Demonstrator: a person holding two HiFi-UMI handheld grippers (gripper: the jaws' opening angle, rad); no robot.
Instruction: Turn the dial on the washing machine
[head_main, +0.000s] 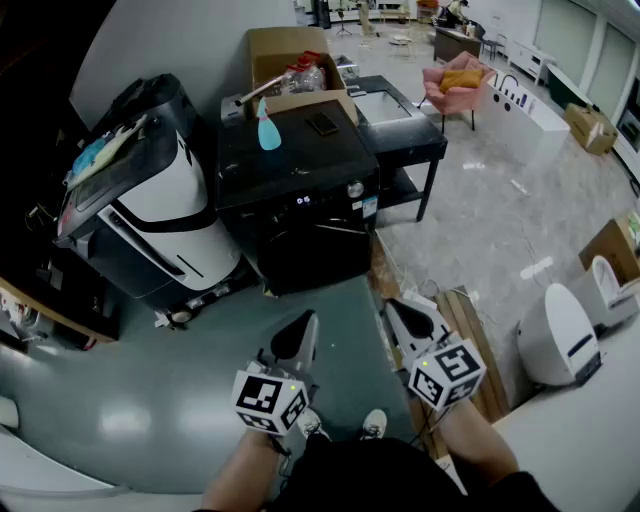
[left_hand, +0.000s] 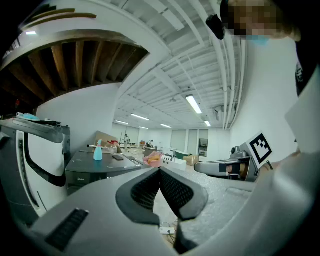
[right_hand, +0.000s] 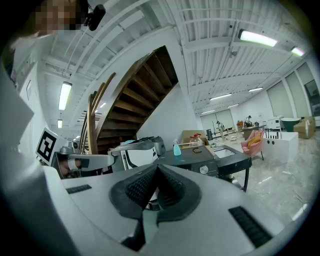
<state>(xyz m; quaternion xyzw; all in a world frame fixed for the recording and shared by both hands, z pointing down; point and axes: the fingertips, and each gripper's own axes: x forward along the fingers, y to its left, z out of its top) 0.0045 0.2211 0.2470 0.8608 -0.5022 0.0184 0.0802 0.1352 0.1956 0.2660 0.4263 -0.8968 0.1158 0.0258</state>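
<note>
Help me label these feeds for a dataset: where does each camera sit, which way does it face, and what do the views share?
Head view: on the person's head, steeply down at the washing machine; forearms, left gripper, right gripper show.
Left gripper view: on the left gripper, level along its shut fingers; right gripper shows at right.
Right gripper view: on the right gripper, toward the dial past shut fingers.
Shared: all three show the blue spray bottle on the machine.

Washing machine (head_main: 300, 215): black, boxy, upright on grey floor (head_main: 150, 400), back near white wall (head_main: 170, 40), front facing camera. Flat glossy top. Small lights glowing on control panel. Dial (head_main: 355, 188): round, silver-rimmed, at panel's right end, untouched.
</note>
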